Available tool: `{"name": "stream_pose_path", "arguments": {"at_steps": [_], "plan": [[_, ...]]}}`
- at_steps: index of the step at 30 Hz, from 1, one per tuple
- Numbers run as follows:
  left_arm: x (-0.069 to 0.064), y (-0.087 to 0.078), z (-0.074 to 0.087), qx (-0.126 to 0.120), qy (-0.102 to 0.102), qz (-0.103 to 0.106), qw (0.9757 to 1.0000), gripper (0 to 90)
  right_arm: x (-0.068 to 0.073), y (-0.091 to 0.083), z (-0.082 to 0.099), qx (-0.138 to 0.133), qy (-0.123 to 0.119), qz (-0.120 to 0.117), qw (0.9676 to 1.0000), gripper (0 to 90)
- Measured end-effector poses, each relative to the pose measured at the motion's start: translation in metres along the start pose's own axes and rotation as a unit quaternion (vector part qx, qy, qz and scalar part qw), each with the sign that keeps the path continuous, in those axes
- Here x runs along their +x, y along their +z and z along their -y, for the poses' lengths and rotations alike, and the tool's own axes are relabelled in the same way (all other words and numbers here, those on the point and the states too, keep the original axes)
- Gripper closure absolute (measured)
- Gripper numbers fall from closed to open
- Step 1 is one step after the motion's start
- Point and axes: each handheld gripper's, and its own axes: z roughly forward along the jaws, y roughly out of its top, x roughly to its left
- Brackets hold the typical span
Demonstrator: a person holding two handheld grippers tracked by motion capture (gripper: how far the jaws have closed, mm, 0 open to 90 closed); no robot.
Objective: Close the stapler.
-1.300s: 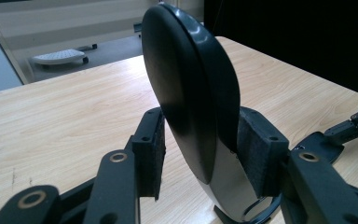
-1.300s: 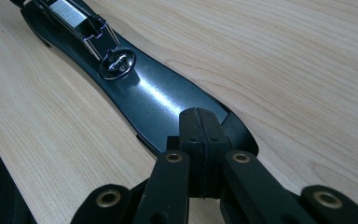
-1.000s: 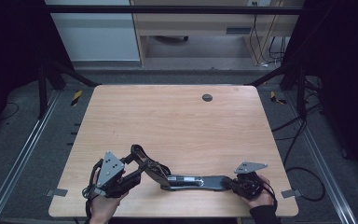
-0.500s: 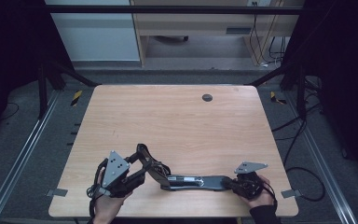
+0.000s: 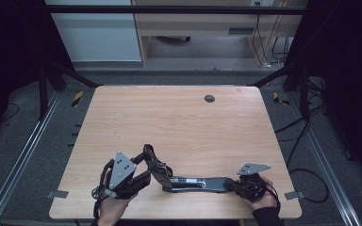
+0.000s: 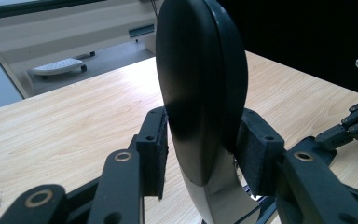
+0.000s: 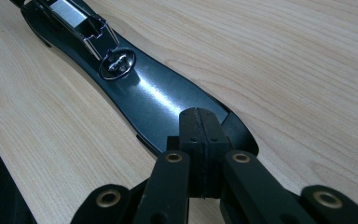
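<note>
- I see an opened black stapler (image 5: 188,181) lying at the near edge of the bench (image 5: 179,122).
- My left hand-held gripper (image 5: 143,172) grasps its raised top arm (image 6: 200,88).
- My right hand-held gripper (image 5: 233,185) is clenched, pressing the base's right end (image 7: 168,107).

Bare wooden table (image 5: 179,122), small dark round grommet (image 5: 209,98) near its far edge.

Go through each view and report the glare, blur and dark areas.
High view: the table is evenly lit, its surroundings nearly black. Left gripper view: the stapler's raised arm is close, dull and slightly soft, with dark background at right. Right gripper view: a bright glare streak runs along the stapler's glossy base; the fingers are slightly soft.
</note>
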Motion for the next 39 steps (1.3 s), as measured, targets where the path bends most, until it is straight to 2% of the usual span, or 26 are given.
{"name": "stream_pose_path", "arguments": {"at_steps": [6,25,31,39], "plan": [[-0.004,0.002,-0.002,0.000,0.009,0.000,1.0000,56.5,0.000,0.000,0.000,0.001,0.000,0.001,1.0000,90.0],[-0.015,0.009,-0.007,-0.001,0.021,0.001,0.9998,57.3,0.001,0.000,0.000,0.001,-0.002,-0.002,1.0000,90.0],[-0.018,0.011,-0.009,-0.005,0.033,-0.001,0.9994,57.3,0.000,0.000,0.000,0.000,-0.004,-0.004,1.0000,90.0],[-0.023,0.013,-0.010,0.001,0.035,-0.002,0.9994,57.4,0.000,0.000,0.000,0.000,-0.002,-0.004,1.0000,90.0]]}}
